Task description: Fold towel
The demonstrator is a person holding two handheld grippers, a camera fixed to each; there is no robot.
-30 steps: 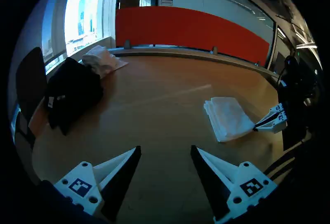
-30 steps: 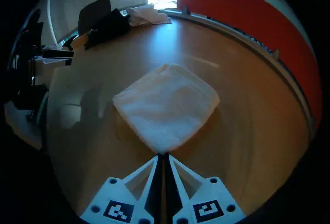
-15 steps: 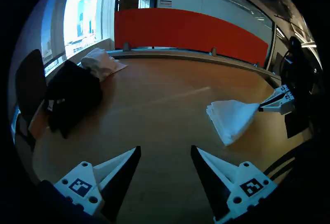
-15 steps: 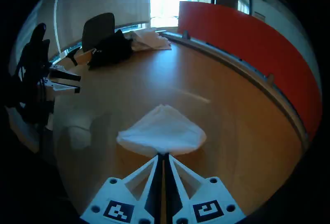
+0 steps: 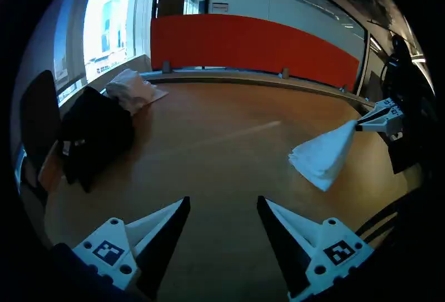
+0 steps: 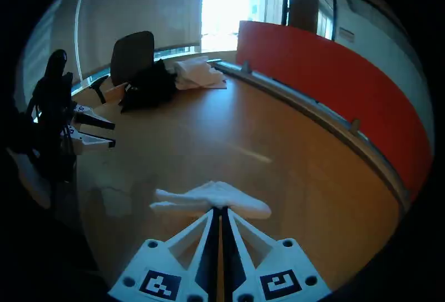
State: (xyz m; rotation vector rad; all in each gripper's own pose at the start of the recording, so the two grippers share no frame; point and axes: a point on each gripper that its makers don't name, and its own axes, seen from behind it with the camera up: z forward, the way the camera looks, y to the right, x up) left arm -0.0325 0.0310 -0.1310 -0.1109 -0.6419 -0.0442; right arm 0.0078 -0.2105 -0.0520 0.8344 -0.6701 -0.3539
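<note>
White towel [image 5: 324, 154], layered, hangs by 1 corner clamped in our right gripper [image 6: 221, 211]; whether its low tip touches the counter [image 5: 222, 129] we cannot tell. Left gripper [image 5: 222, 201] spread, holding nothing. We judge folds made, set-down left. Bare wood ahead; black bag [image 5: 94, 129] well apart.

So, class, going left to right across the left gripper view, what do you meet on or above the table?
Black bag → white cloth pile → towel → right gripper, pinching the towel's corner.
</note>
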